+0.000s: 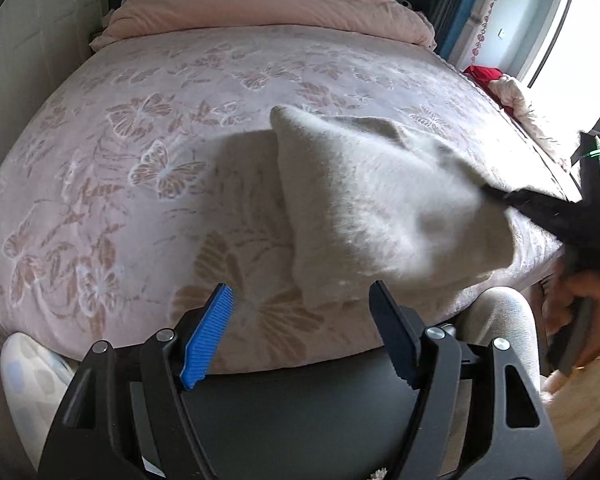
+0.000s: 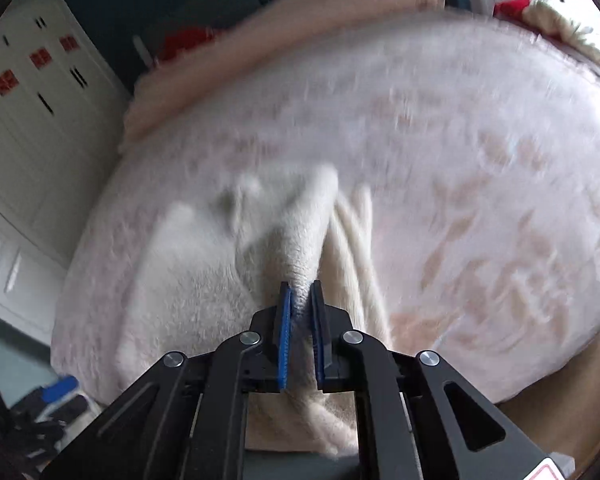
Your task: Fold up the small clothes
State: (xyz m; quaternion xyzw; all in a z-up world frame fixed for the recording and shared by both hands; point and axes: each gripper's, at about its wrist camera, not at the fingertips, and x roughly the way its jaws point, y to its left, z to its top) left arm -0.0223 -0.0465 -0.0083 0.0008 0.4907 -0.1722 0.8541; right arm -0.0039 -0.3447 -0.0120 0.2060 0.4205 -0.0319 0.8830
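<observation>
A small cream fleece garment hangs lifted over the near right part of the bed, its lower corner drooping just in front of my left gripper. My left gripper is open, with nothing pressed between its blue pad and black pad. My right gripper comes in from the right in the left wrist view and pinches the garment's right edge. In the right wrist view the right gripper is shut on a bunched fold of the cream garment, which trails away over the bed and is blurred.
The bed carries a pink blanket with a butterfly print and a folded peach duvet at its far end. Red cloth lies at the right edge by the window. White wardrobes stand on the left. A person's hand holds the right gripper.
</observation>
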